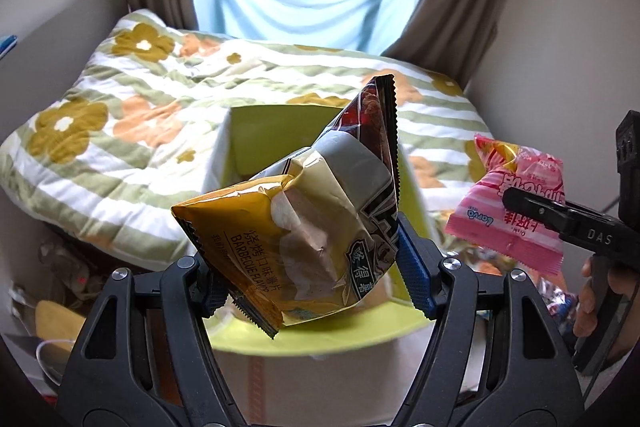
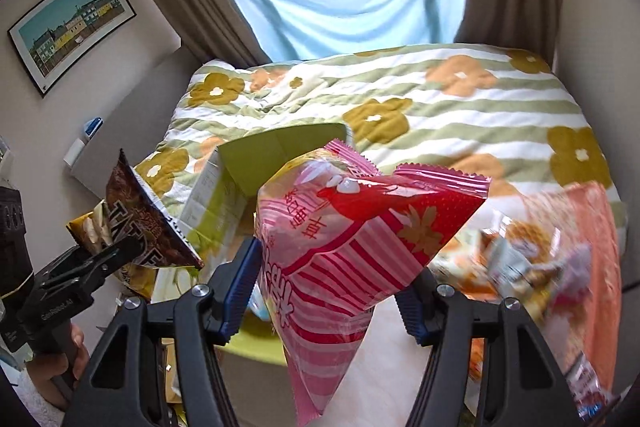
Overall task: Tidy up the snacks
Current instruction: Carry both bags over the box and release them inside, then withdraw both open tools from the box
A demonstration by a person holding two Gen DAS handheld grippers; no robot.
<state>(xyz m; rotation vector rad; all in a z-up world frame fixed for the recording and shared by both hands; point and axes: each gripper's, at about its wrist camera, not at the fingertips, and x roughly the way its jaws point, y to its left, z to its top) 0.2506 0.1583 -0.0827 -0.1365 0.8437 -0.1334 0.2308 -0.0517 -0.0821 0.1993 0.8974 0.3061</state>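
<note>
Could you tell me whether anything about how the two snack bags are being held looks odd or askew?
Yes: the left gripper clamps two packets at once, a yellow barbecue chip bag and a dark bag, both crumpled and tilted. The pink bag in the right gripper is squeezed and hangs askew.

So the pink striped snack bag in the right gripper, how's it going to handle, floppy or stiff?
Probably floppy: the pink striped snack bag creases and bends where the right gripper pinches it. Likely light, since it stands out above the pinch without drooping. Its glossy film may slip, so a firm pinch seems wise.
</note>
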